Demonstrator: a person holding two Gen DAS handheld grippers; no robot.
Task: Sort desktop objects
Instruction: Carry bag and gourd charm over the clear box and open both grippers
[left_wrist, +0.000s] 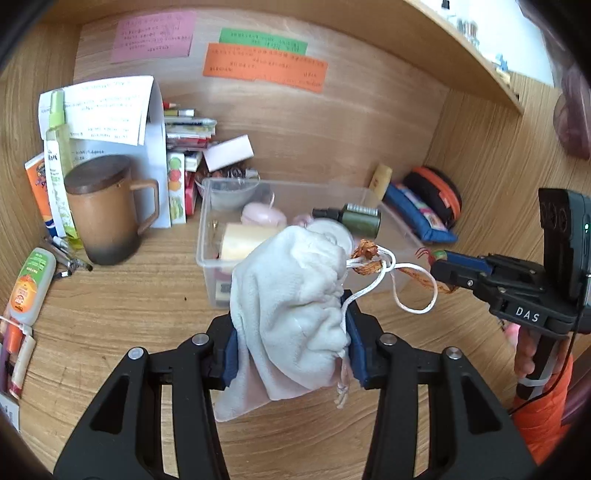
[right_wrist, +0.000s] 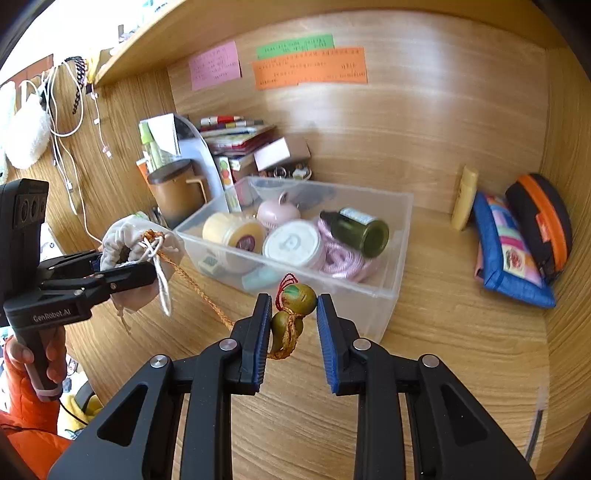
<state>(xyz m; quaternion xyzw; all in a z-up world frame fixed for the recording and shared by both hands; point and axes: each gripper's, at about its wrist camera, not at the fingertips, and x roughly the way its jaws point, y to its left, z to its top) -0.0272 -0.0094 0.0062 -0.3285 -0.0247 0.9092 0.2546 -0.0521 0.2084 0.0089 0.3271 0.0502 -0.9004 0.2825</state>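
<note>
My left gripper (left_wrist: 291, 332) is shut on a white drawstring pouch (left_wrist: 291, 291), held up above the wooden desk in front of a clear plastic box (left_wrist: 204, 236). An orange braided cord (left_wrist: 365, 254) runs out of the pouch mouth to the right. It ends at a small green gourd charm (right_wrist: 297, 295), and my right gripper (right_wrist: 293, 301) is shut on that charm, level with the box's near wall (right_wrist: 369, 295). In the right wrist view the left gripper (right_wrist: 122, 266) and pouch (right_wrist: 125, 236) hang at the left, with the cord (right_wrist: 199, 291) stretched between both grippers.
The box holds a green bottle (right_wrist: 362, 229), round jars (right_wrist: 291, 243), a pink cord and a pink case. A lidded brown mug (left_wrist: 107, 210), bottles and stacked stationery stand at the back left. A blue pouch (right_wrist: 509, 251) and a black-orange case (right_wrist: 543, 221) lean in the right corner.
</note>
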